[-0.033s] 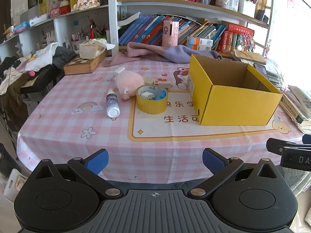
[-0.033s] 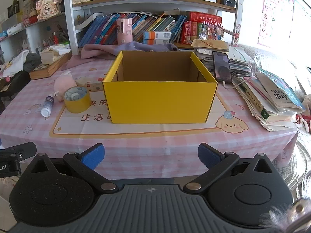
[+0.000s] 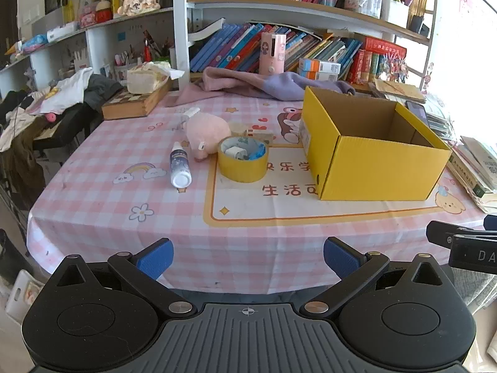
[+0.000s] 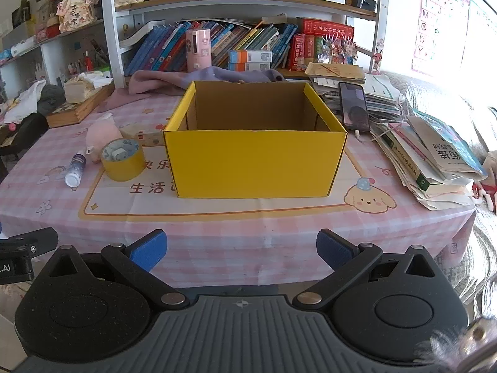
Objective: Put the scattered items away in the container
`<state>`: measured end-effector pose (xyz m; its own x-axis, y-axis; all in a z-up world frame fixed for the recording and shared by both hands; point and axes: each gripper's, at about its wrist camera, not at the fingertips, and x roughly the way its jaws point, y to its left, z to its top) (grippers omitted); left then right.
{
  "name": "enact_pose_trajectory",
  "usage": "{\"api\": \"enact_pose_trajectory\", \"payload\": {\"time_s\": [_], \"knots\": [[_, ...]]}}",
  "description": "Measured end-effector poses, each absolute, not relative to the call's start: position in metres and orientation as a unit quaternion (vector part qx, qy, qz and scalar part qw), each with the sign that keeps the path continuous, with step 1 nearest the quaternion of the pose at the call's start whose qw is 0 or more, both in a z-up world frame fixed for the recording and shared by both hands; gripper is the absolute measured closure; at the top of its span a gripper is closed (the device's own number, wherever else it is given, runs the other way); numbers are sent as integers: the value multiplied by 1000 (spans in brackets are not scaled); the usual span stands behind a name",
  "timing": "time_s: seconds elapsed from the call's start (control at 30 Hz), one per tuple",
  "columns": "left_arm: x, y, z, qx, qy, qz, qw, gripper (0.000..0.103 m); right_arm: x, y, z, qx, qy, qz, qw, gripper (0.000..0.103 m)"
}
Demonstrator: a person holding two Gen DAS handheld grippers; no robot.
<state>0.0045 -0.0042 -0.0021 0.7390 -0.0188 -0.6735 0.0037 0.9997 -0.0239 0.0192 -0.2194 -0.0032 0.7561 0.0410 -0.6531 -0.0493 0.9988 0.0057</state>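
The table (image 3: pixel 248 248) carries an open yellow box (image 4: pixel 254 161). Left of it lie a tape roll (image 3: pixel 243 163), a pink plush toy (image 3: pixel 206 133) and a small bottle (image 3: pixel 180 166). The left gripper (image 3: pixel 248 256) and right gripper (image 4: pixel 241 248) are spread wide, empty.

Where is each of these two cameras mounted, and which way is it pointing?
Left wrist: rides the left gripper, angled down at the tape roll, bottle and pink plush toy; its open blue-padded fingers show.
Right wrist: rides the right gripper, facing the yellow box head-on; its open fingers show.
Shared: box, tape roll, bottle, bookshelf; each glimpses the other gripper at its edge.
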Motion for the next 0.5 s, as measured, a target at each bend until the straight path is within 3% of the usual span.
{"api": "enact_pose_trajectory", "payload": {"time_s": [0.5], "knots": [[5,-8,-4,-11,367,-16,930,0,18,-224,-4,-4,358,15,933,0]]}}
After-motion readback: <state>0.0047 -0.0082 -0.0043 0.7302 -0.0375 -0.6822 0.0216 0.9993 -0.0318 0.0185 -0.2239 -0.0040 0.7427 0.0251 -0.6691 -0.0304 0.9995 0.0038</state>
